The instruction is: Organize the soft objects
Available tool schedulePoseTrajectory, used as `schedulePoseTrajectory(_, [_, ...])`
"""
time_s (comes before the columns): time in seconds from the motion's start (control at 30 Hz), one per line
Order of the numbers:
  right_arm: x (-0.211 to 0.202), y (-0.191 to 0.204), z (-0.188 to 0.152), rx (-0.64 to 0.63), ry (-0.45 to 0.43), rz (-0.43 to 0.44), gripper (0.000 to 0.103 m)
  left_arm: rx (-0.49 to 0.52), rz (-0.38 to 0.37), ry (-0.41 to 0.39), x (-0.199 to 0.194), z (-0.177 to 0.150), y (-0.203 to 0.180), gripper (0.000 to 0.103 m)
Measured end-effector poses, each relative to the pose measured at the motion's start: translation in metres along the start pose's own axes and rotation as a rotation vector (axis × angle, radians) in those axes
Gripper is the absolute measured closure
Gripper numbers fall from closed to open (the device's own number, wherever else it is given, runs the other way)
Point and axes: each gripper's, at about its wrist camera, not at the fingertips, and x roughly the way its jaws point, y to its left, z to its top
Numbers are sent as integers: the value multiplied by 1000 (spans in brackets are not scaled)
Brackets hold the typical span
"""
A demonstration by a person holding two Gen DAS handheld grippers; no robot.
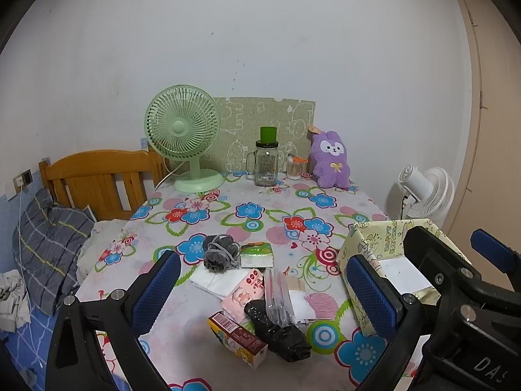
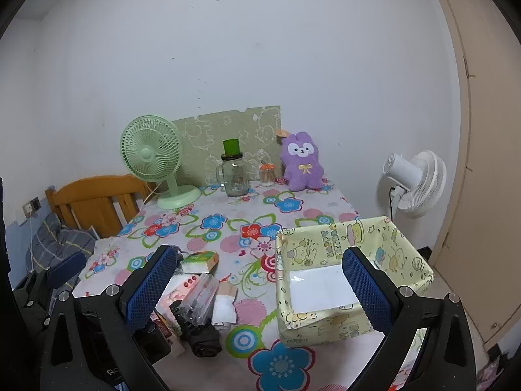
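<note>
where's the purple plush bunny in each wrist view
Left wrist view: the purple plush bunny sits upright at the table's far edge, right of centre, against the wall, just right of the small cup.
Right wrist view: the bunny sits at the far edge, slightly right of centre, again right of that cup.
Shared landmark: the glass jar with the green lid stands to the bunny's left in both.

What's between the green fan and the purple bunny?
A glass jar with a green lid and a small cup of sticks, seen in both views, between green fan and purple bunny.
</note>
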Motion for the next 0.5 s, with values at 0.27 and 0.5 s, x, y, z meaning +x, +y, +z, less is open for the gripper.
schedulePoseTrajectory(0.27, [0,-1,-2,12,0,-5,0,1,1,1,0,0,0,1])
schedulePoseTrajectory(0.5, [1,0,-3,10,15,0,0,3,1,0,0,0,0,1])
